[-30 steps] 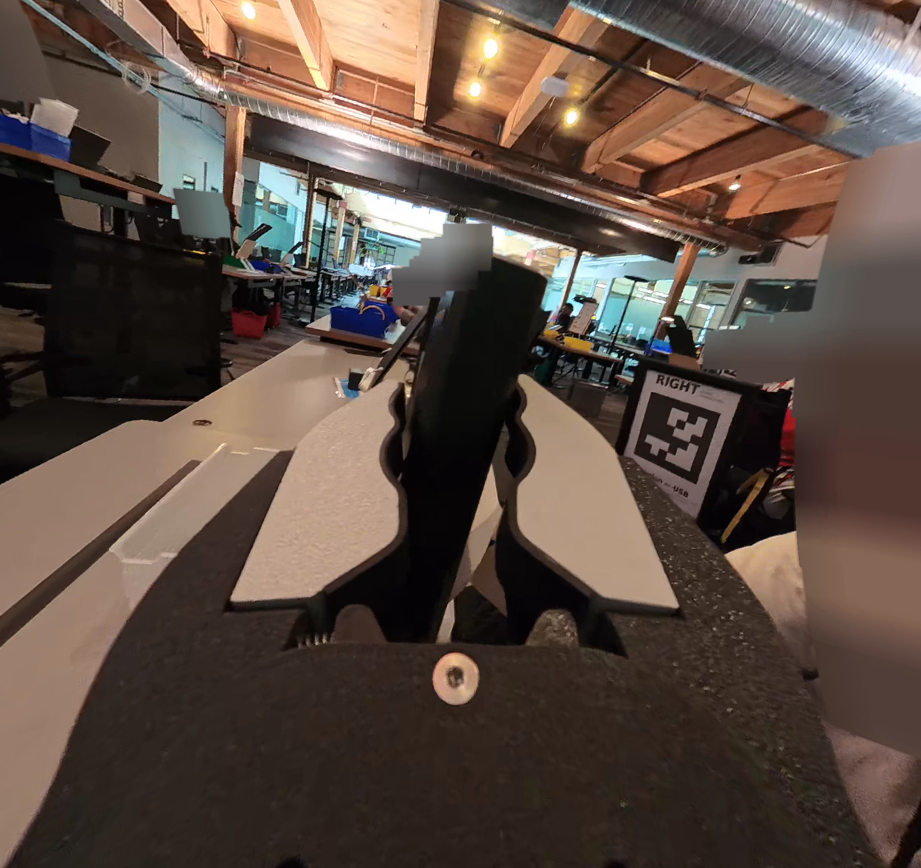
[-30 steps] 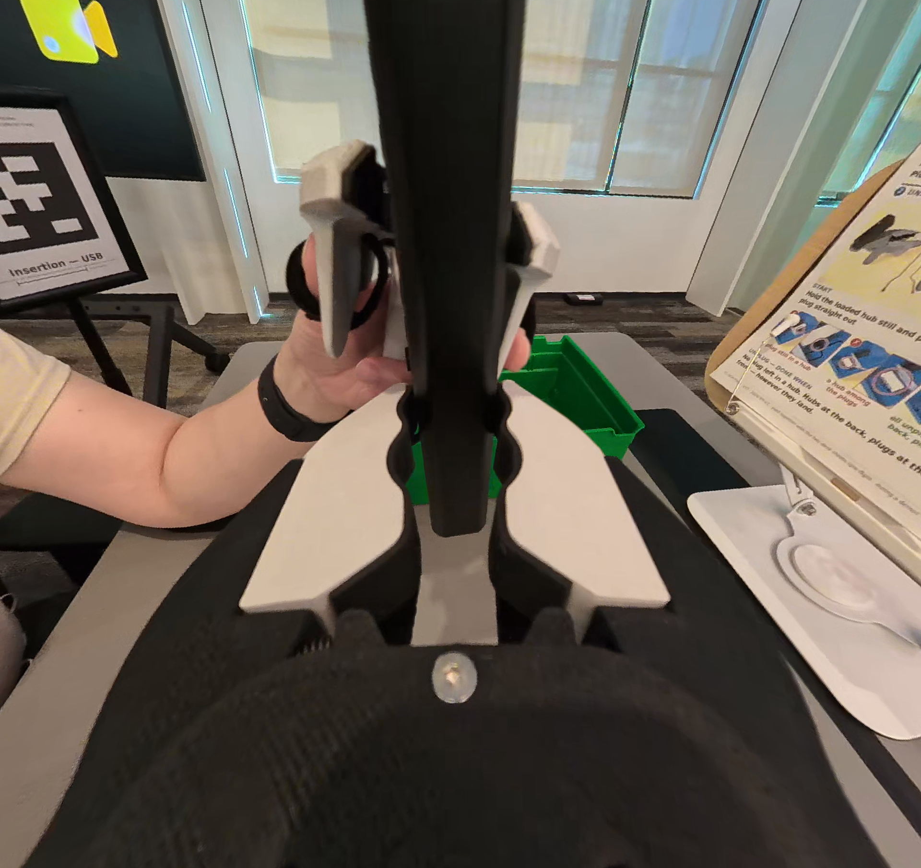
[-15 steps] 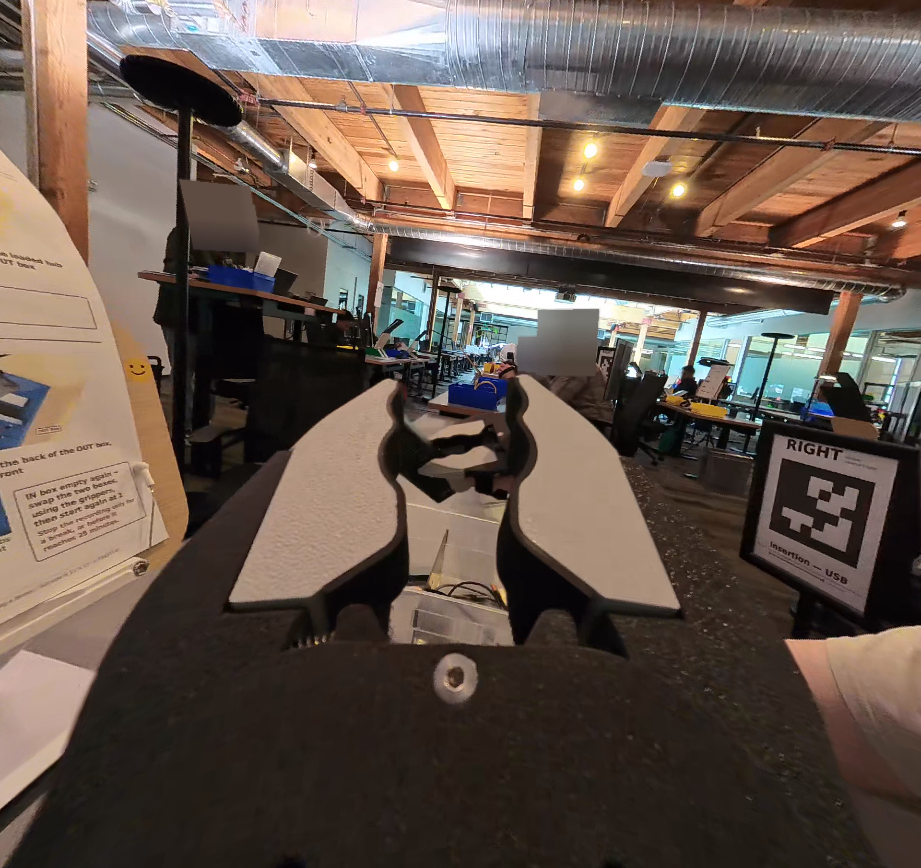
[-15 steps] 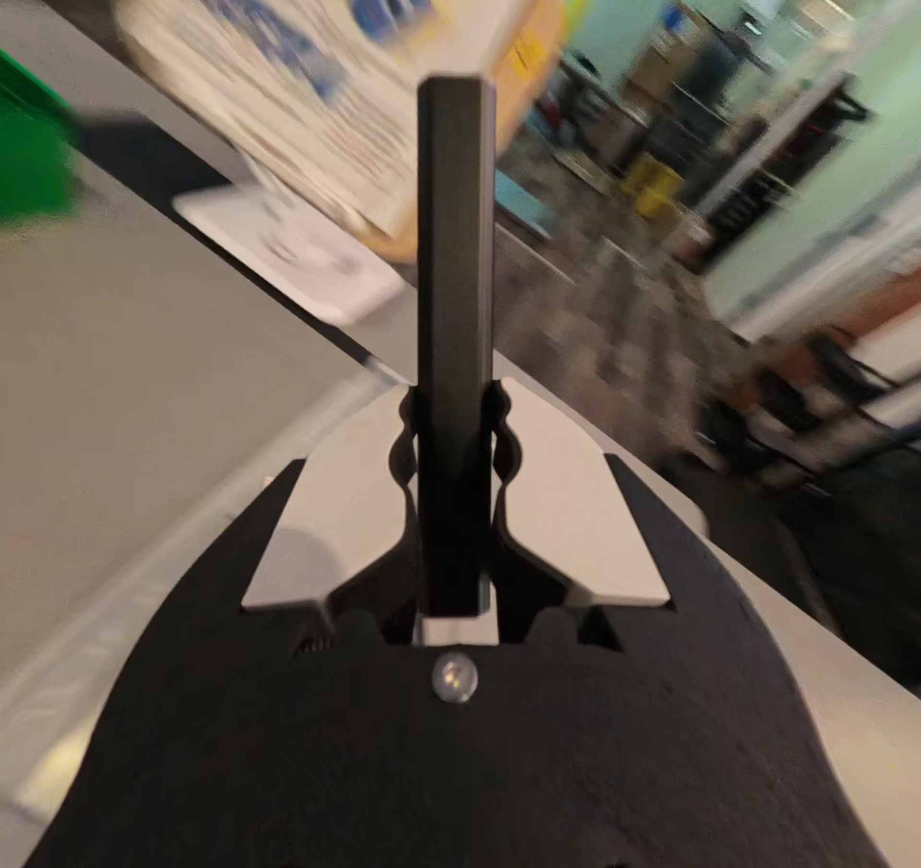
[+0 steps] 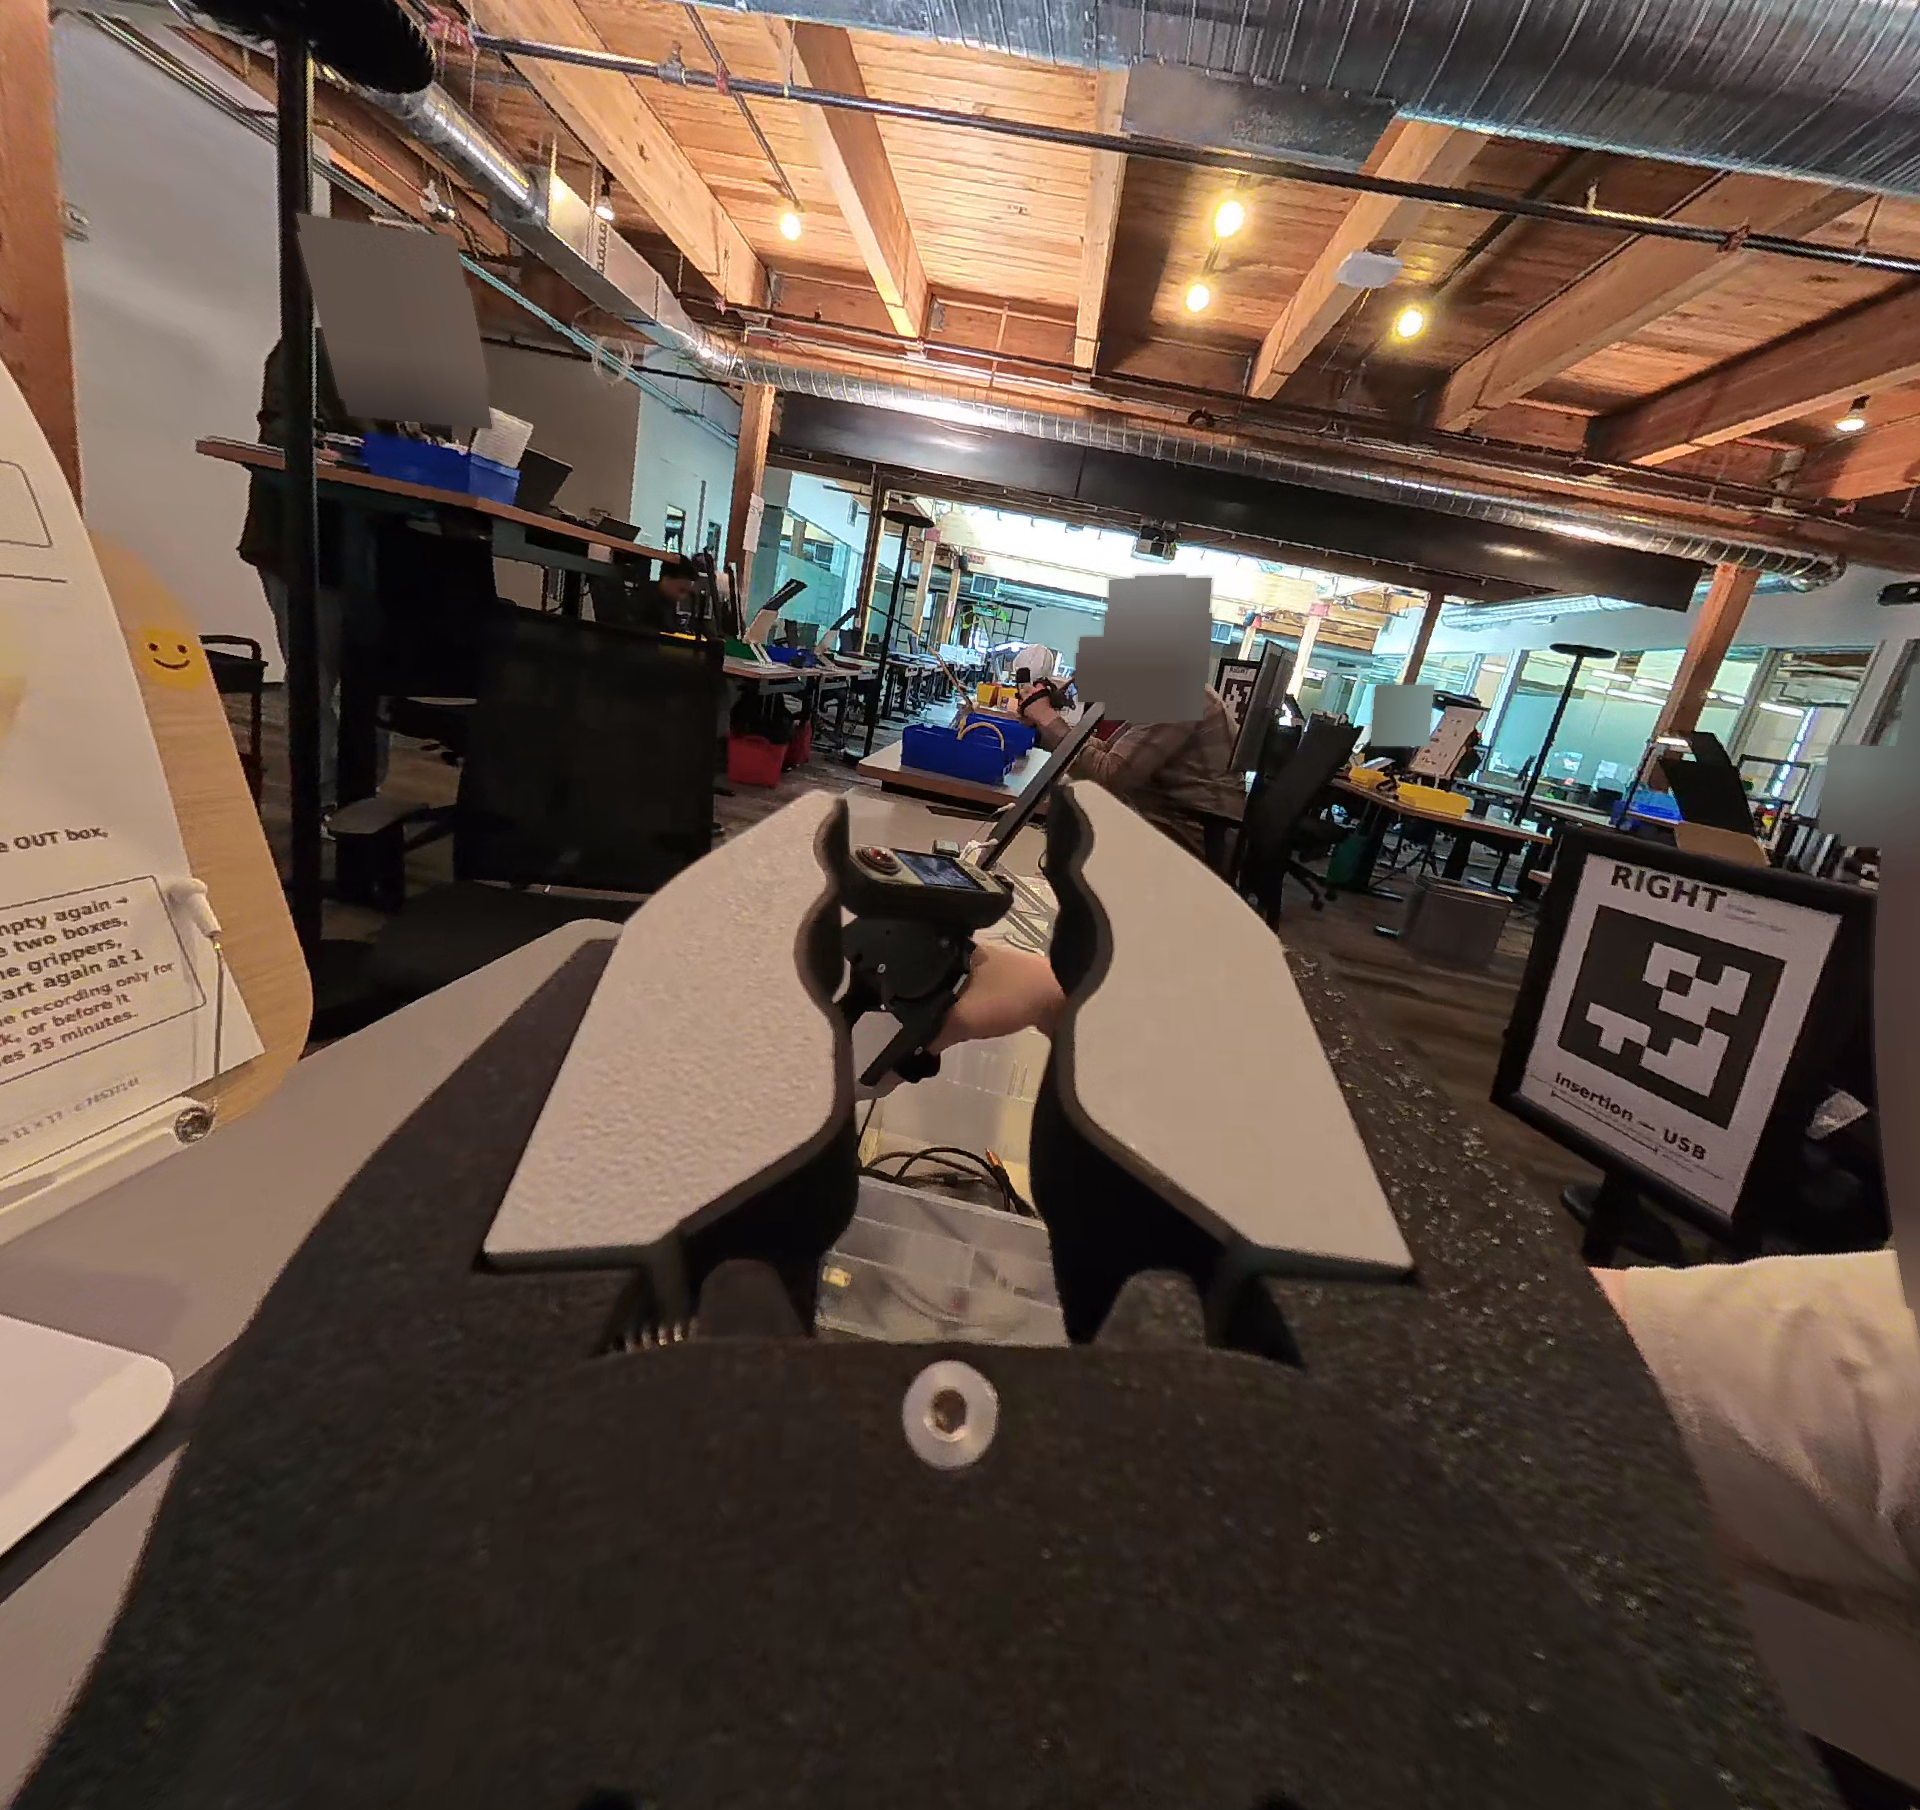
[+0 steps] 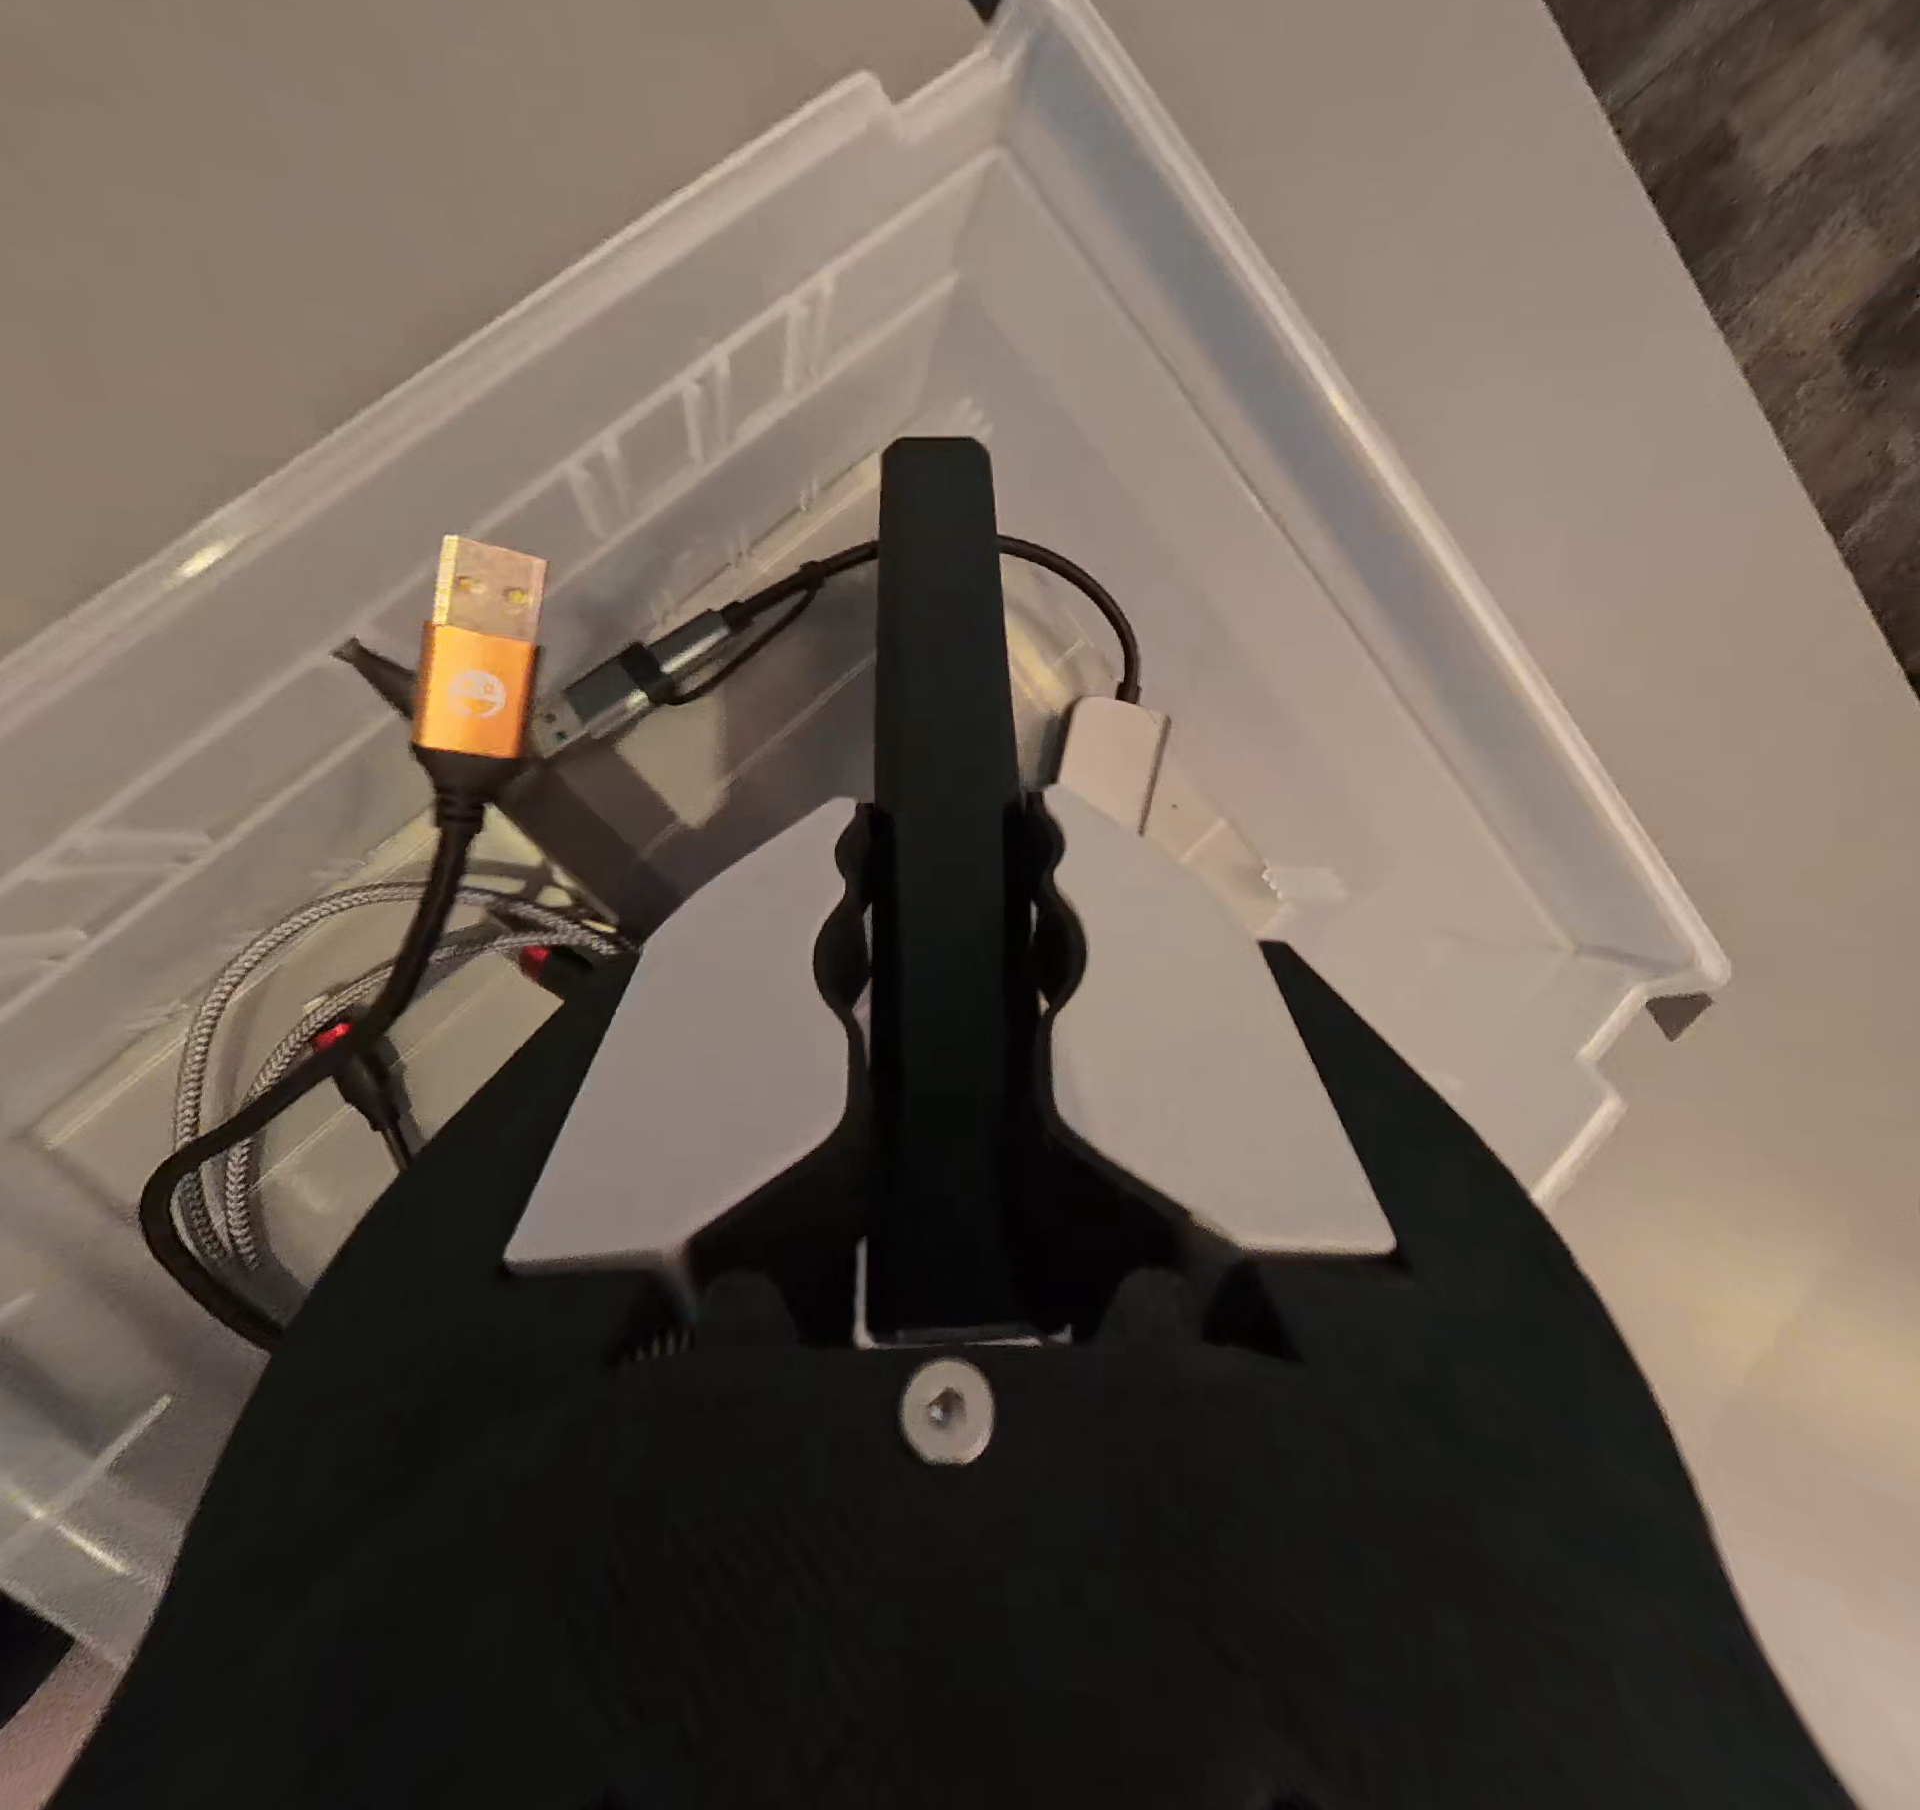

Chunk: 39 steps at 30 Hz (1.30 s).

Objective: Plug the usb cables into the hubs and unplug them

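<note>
My right gripper (image 6: 940, 815) is shut on a long black hub (image 6: 940, 617) and points it down into a clear plastic bin (image 6: 1351, 472). In the bin lie an orange USB plug (image 6: 478, 680) on a black cable, a grey plug (image 6: 623, 690), a white plug (image 6: 1117, 758) and a grey braided cable (image 6: 239, 1033). My left gripper (image 5: 948, 825) is open and empty. Through its gap I see the right gripper (image 5: 914, 929) in a hand, above the bin (image 5: 935, 1241).
A dark grey block (image 6: 613, 815) lies in the bin under the plugs. In the left wrist view, an instruction board (image 5: 104, 929) stands at the left and a framed marker sign (image 5: 1683, 1022) at the right. The grey table (image 6: 416, 150) surrounds the bin. Spacing between my two grippers at the tips: around 40 centimetres. The grey plug (image 6: 623, 690) is about 8 centimetres from my right fingertips and 40 centimetres from my left.
My left gripper let go of the black hub and now stands open and empty. My right gripper swung the hub away and down, so it now points into the clear bin.
</note>
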Tool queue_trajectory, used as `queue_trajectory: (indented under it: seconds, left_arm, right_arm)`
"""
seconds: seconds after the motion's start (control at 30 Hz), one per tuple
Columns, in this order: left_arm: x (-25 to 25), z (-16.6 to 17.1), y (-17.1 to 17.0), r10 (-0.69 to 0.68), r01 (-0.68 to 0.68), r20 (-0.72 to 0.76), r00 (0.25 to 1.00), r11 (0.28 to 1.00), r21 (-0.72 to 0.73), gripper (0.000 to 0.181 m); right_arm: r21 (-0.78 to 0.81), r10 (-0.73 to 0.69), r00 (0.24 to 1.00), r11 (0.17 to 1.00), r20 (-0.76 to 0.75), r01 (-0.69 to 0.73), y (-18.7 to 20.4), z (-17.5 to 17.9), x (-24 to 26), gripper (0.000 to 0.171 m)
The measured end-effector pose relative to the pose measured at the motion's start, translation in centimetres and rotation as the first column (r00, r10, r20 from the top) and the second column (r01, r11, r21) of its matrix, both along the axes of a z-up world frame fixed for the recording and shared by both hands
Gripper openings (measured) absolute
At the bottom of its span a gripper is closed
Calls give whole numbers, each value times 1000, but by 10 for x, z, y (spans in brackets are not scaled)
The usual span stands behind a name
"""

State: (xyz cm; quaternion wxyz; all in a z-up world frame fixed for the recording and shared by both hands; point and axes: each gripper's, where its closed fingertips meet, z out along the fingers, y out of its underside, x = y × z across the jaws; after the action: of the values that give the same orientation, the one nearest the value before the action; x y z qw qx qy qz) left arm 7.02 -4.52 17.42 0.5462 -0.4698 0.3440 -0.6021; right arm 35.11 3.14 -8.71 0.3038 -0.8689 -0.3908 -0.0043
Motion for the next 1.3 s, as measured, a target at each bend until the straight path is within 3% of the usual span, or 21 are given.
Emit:
queue_trajectory:
  seconds: [0.27,0.4,0.47,0.53,0.6,0.67,0.87,1.0,1.1,1.3]
  left_arm:
    - [7,-8,2,-1,1,-50,999,1000,-11,36]
    - [-1,-5,3,26,-27,-51,998,1000,-6,36]
    - [-8,0,3,38,-38,-31,999,999,-3,35]
    - [-14,5,1,44,-44,-13,999,999,3,35]
    - [-17,7,0,48,-48,-4,999,999,8,34]
    - [-19,9,-2,46,-46,2,999,999,11,34]
    - [-14,8,-7,28,-28,-15,999,999,16,34]
    - [-13,8,-8,19,-19,-18,1000,1000,14,33]
    - [-12,7,-7,16,-16,-15,1000,1000,5,33]
    - [-8,6,-9,3,-3,-25,1000,1000,3,33]
  right_arm:
    - [21,-117,993,993,26,116,4,1,24,30]
    - [169,-194,980,968,45,184,-2,41,36,31]
    - [206,-171,985,964,-4,168,-16,67,25,29]
    - [153,-53,993,986,-105,69,-40,79,-6,18]
    - [27,60,987,998,-151,-57,-66,69,-36,18]
    - [-45,99,993,994,-66,-102,-70,49,-44,19]
    - [-265,79,996,962,40,-66,-58,-7,-57,15]
    - [-207,79,992,977,96,-58,-56,3,-45,14]
    - [-190,112,993,975,-38,-117,-73,19,-50,14]
    - [-530,-108,993,845,-55,63,-113,-27,-5,14]
